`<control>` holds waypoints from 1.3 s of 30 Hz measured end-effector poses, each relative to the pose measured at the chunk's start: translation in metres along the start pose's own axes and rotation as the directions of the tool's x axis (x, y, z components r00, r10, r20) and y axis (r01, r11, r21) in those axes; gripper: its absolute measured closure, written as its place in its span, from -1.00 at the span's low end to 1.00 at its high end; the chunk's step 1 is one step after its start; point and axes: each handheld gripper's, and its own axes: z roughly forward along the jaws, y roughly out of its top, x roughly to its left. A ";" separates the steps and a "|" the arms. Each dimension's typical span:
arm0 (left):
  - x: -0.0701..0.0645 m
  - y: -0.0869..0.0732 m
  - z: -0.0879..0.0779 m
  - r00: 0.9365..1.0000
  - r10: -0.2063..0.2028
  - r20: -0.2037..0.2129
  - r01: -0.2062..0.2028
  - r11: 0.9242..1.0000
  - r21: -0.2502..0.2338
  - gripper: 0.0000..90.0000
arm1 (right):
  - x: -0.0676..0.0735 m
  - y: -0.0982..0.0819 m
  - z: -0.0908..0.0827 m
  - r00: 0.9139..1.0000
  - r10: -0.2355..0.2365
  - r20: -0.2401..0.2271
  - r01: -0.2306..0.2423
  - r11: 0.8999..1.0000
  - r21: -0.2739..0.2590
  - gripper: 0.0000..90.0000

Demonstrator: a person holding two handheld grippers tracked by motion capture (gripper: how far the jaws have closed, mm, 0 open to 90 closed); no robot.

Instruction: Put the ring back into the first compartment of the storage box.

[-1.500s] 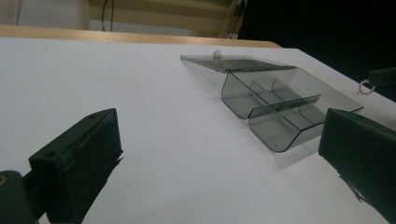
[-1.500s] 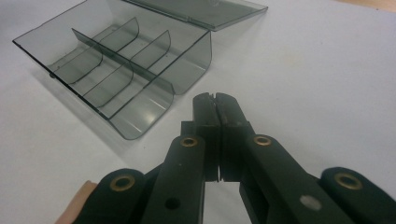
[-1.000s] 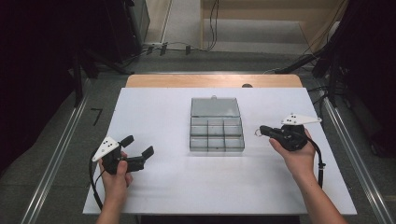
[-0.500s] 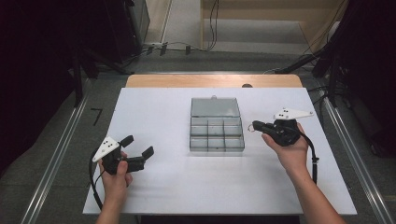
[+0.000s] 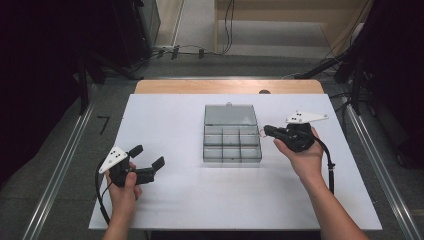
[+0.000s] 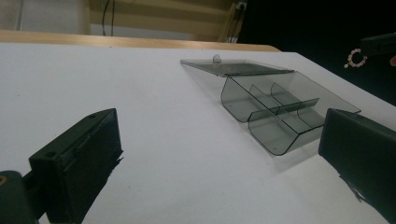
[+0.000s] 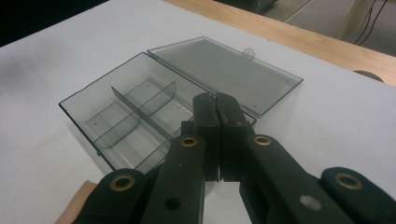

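Even overhead light on white rectangular table (image 5: 200, 200); surroundings dark, near black. Soft short shadows. Mild grain, slight softness in close views; no glare.

Your right gripper (image 5: 267, 131) is black with brass-coloured rivets; at its tip hangs a pale pink bead ring (image 6: 355, 58). Ahead sits a smoky grey see-through compartment box (image 5: 231, 145) on your white table (image 5: 200, 200) with its tan wood edge.

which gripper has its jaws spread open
The left gripper, near the table's front-left corner: its jaws stand wide apart, while the right gripper's are pressed together by the box.
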 end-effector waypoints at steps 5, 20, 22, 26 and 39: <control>0.001 0.000 0.000 1.000 -0.001 -0.001 0.001 1.000 -0.003 -1.00 | 0.003 0.004 0.004 1.000 -0.002 -0.006 0.002 1.000 0.000 0.93; 0.001 0.000 -0.001 1.000 -0.002 -0.002 0.002 1.000 -0.003 -1.00 | 0.009 0.018 0.016 1.000 -0.011 -0.023 0.010 1.000 -0.014 0.93; 0.001 0.000 -0.001 1.000 -0.001 -0.001 0.001 1.000 -0.002 -1.00 | 0.010 0.020 0.018 1.000 -0.015 -0.025 0.015 1.000 -0.013 0.93; 0.001 0.000 -0.001 1.000 -0.001 -0.002 0.001 1.000 -0.004 -1.00 | 0.012 0.023 0.021 0.999 -0.016 -0.029 0.015 1.000 -0.017 0.93; 0.001 0.000 -0.001 1.000 0.000 -0.001 0.000 1.000 -0.003 -1.00 | 0.018 0.028 0.032 0.999 -0.022 -0.045 0.022 1.000 -0.013 0.93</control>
